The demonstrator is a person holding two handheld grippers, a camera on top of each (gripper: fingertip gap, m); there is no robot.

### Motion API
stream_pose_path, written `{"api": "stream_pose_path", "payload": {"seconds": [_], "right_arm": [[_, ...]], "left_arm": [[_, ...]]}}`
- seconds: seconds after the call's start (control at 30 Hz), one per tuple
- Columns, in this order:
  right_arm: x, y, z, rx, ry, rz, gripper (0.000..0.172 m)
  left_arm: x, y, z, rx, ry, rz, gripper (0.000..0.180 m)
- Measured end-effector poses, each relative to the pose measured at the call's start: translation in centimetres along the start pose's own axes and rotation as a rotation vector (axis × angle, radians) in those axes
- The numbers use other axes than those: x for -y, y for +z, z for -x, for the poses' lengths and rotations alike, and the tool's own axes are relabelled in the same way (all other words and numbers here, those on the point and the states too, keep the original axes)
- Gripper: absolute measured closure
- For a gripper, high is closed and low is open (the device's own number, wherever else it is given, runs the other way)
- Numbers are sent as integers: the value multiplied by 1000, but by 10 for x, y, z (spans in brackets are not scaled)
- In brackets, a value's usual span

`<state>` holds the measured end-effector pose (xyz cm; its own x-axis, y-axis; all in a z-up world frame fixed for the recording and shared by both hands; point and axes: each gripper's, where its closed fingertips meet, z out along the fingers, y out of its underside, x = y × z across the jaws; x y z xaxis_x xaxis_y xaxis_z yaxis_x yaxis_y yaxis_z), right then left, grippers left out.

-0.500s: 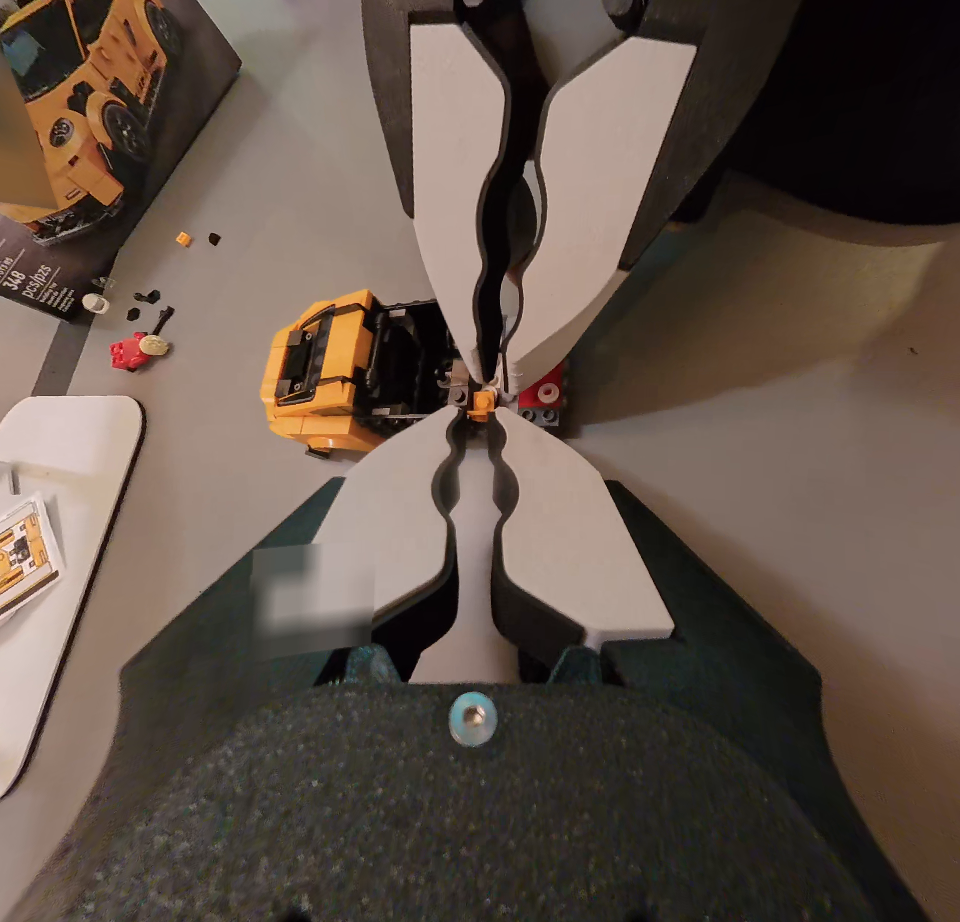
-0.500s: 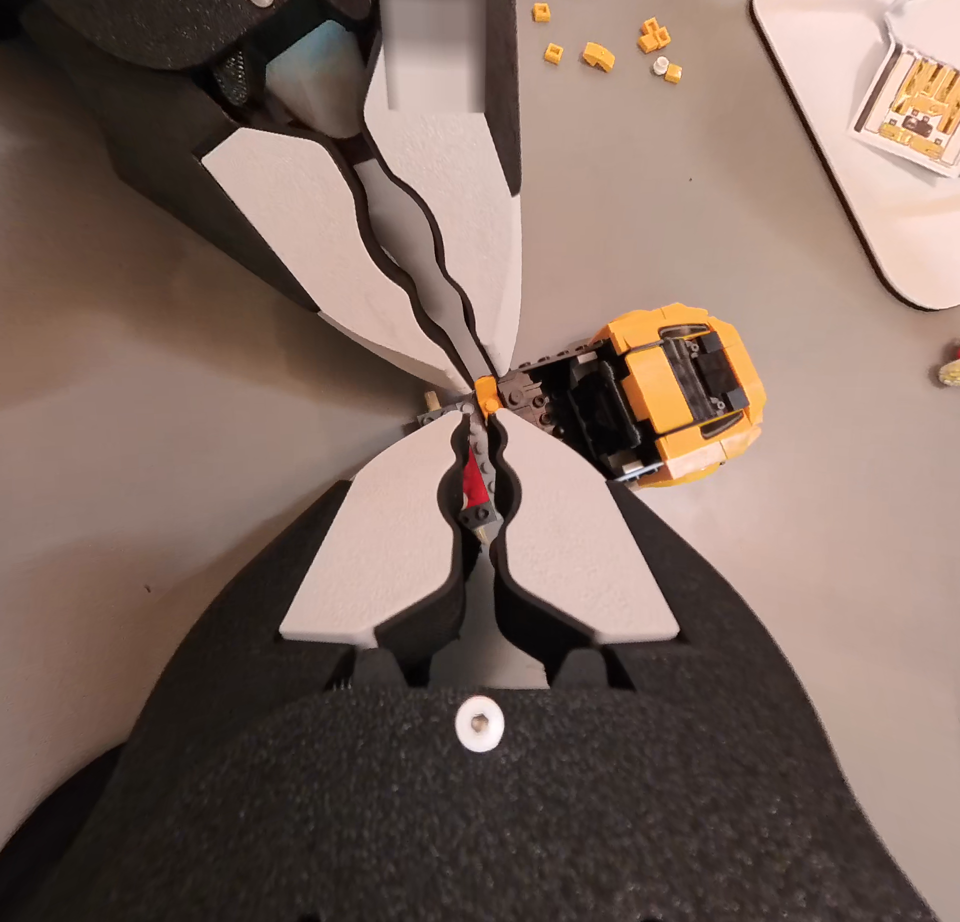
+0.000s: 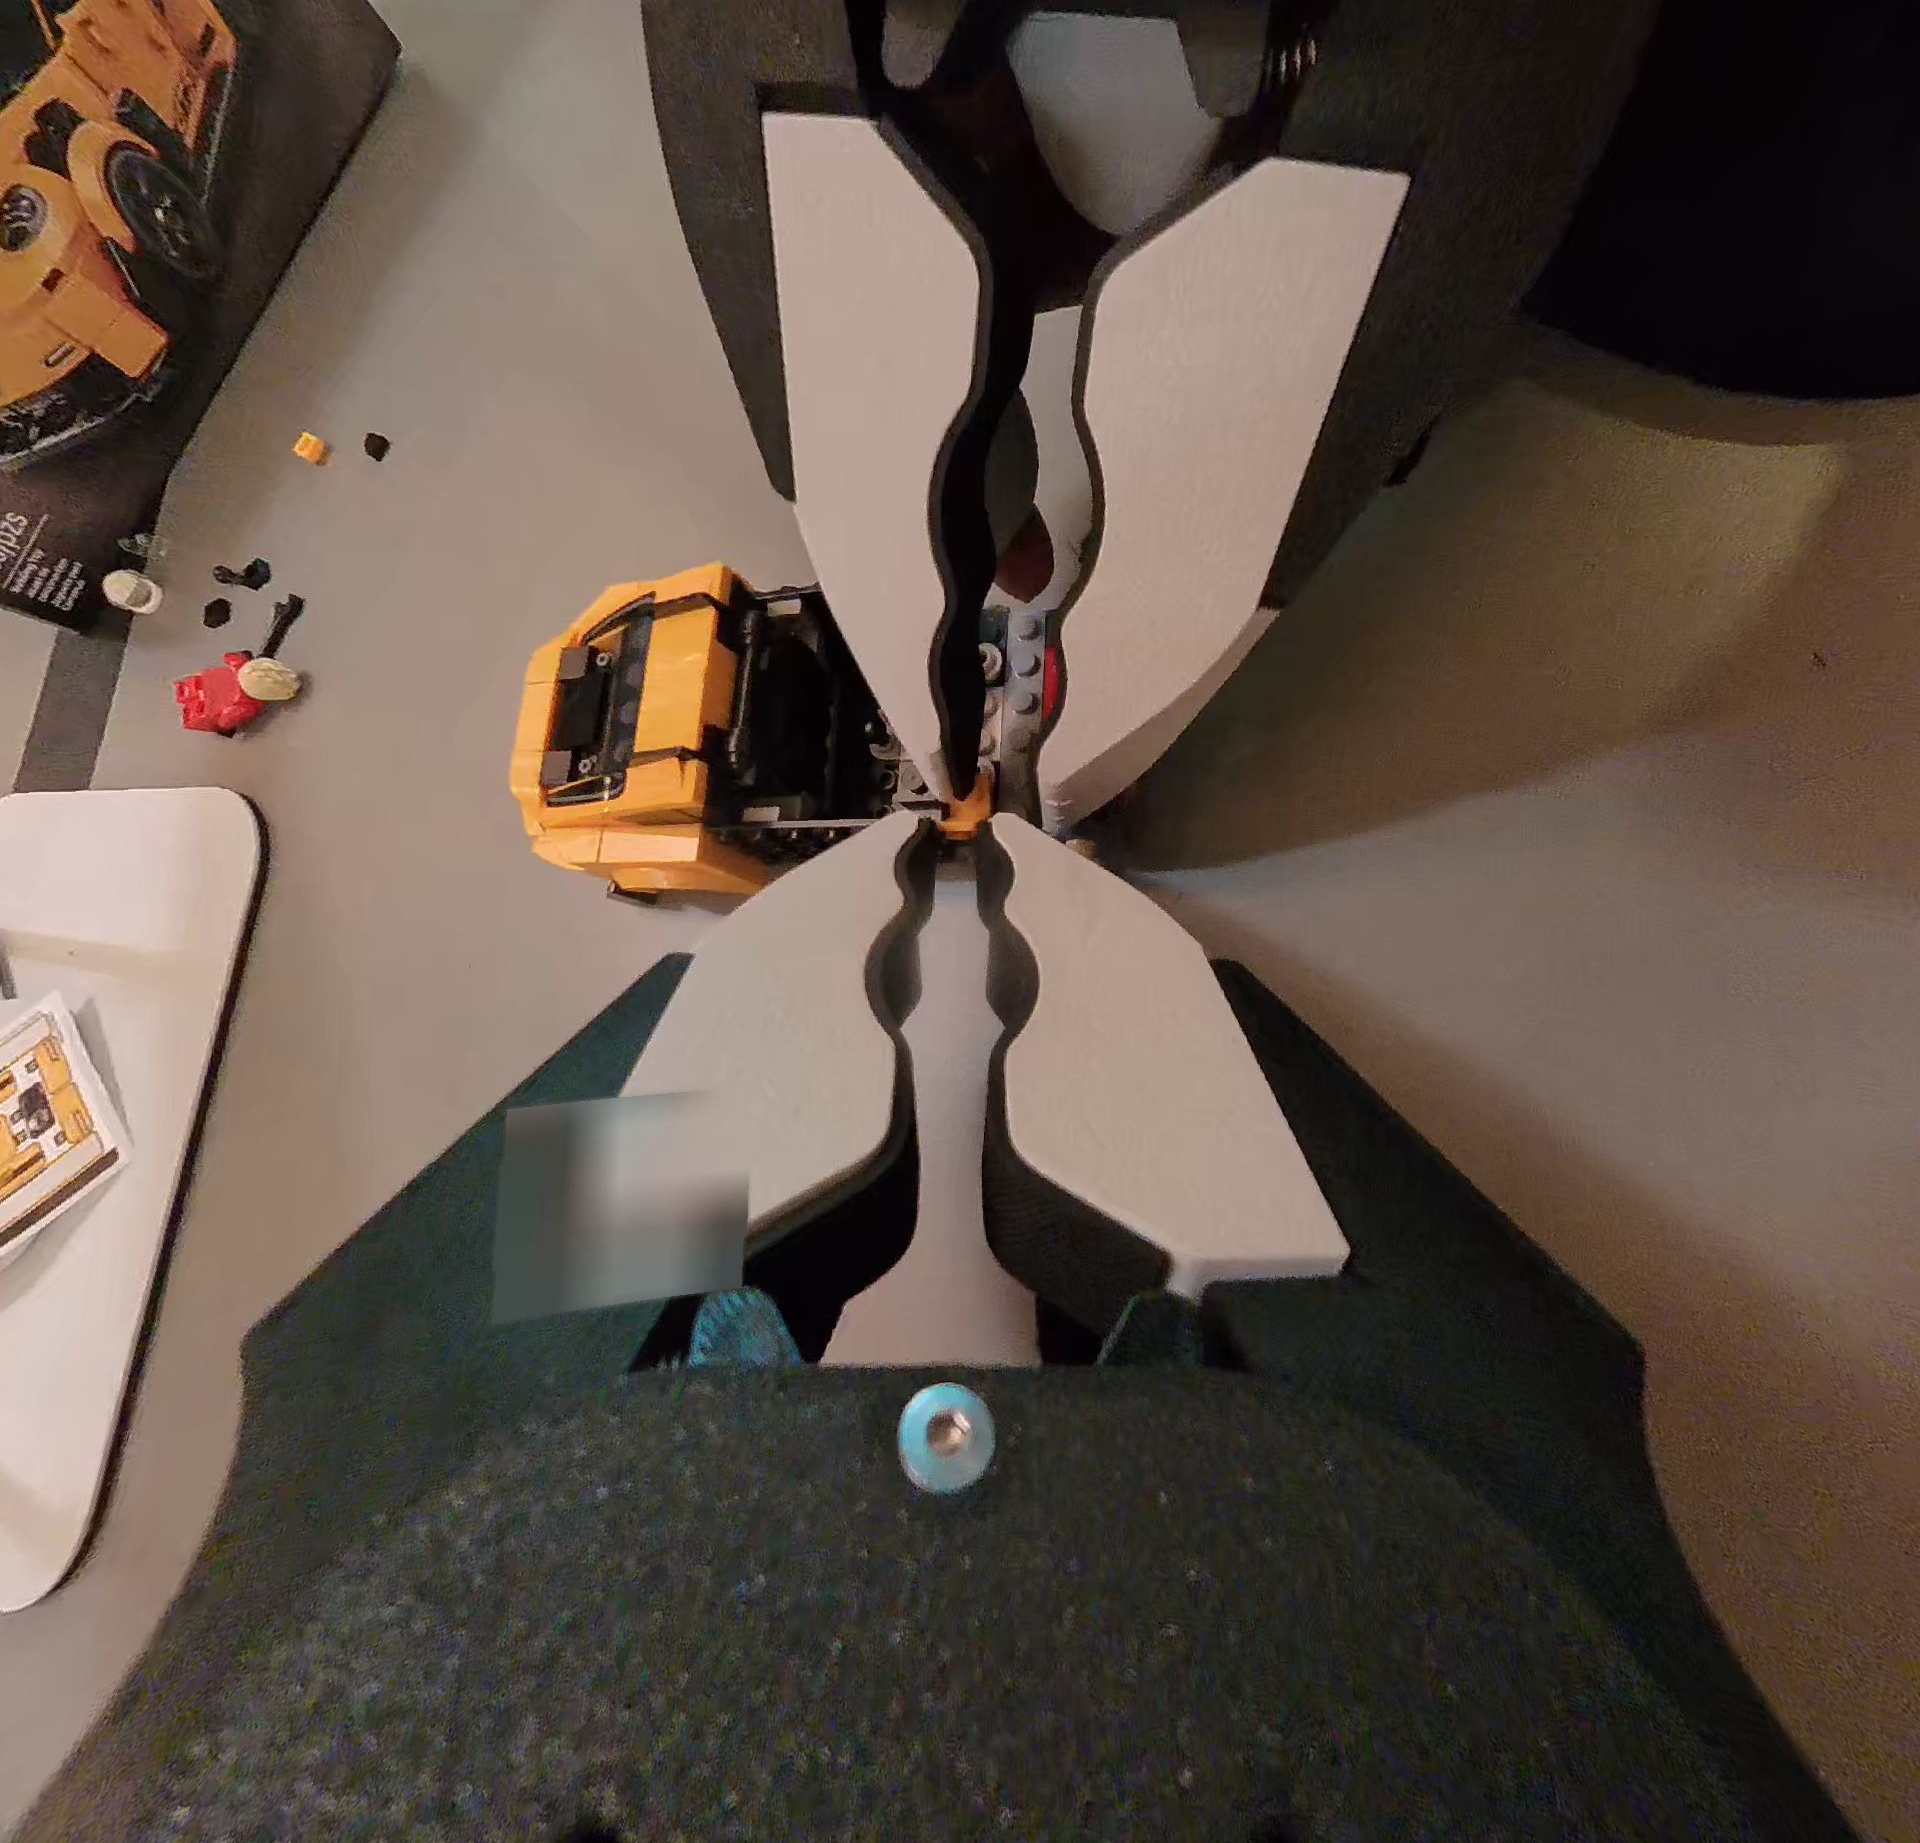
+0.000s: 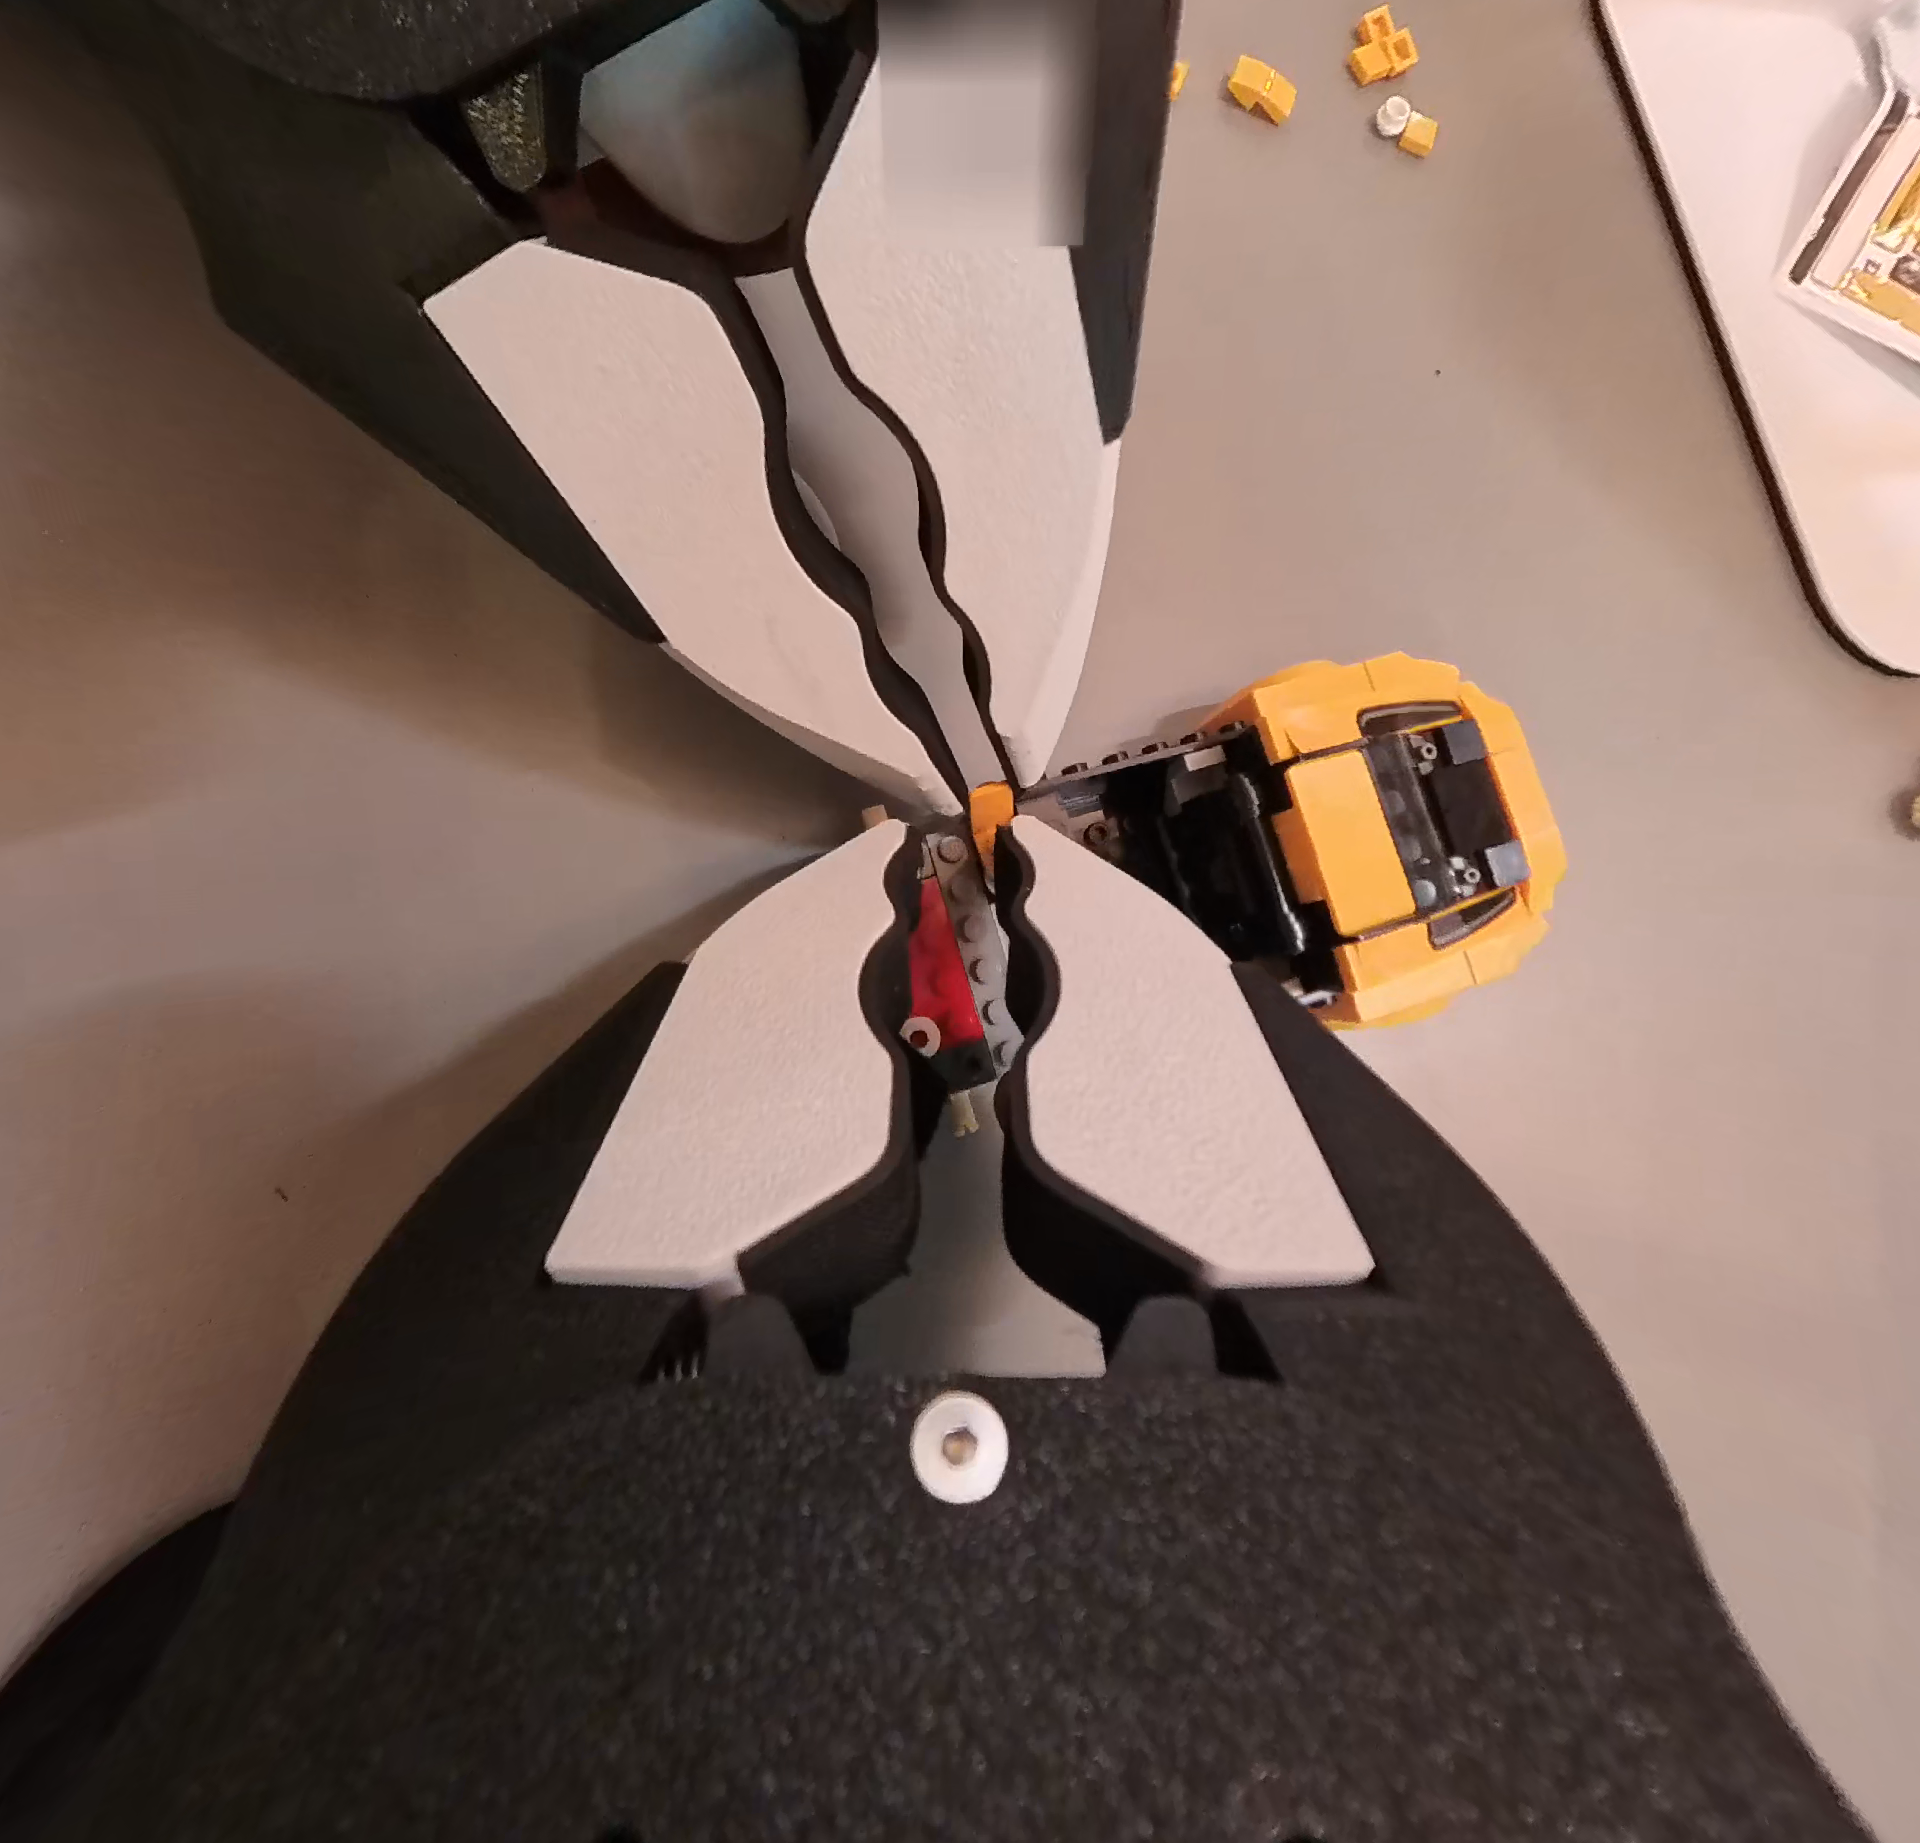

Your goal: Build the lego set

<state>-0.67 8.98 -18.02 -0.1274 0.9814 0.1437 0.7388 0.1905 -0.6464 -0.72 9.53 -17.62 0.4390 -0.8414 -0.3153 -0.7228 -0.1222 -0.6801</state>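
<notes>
A part-built orange and black brick car [image 3: 623, 713] lies on the grey table, its bare end of grey plate [image 4: 977, 952] and red brick [image 4: 935, 972] pointing at the grippers. My left gripper [image 3: 958, 829] is shut on a small orange brick [image 3: 964, 811], held against the edge of that grey plate. The brick also shows in the right wrist view [image 4: 987, 808]. My right gripper [image 4: 961, 843] faces the left one tip to tip. Its fingers straddle the grey and red end of the car with dark gaps on both sides, so it is open.
The car's box [image 3: 125, 183] lies at the far left, with small loose parts and a red piece [image 3: 223, 697] beside it. A white board [image 3: 114, 962] carries an instruction booklet [image 3: 42, 1118]. Loose orange bricks [image 4: 1262, 84] lie beyond the left gripper. My two grippers' fingertips are within a few centimetres of each other.
My right gripper's fingers have spread apart from the grey and red plate end they were closed on. My left gripper stays shut on the orange brick at the same spot.
</notes>
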Motion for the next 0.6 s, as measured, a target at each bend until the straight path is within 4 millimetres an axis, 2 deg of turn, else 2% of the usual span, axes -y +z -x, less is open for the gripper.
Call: {"api": "stream_pose_path", "payload": {"seconds": [0.6], "right_arm": [[2,3,1,5,-7,13,157]], "left_arm": [[-3,-1,1,-33,10,31,173]]}}
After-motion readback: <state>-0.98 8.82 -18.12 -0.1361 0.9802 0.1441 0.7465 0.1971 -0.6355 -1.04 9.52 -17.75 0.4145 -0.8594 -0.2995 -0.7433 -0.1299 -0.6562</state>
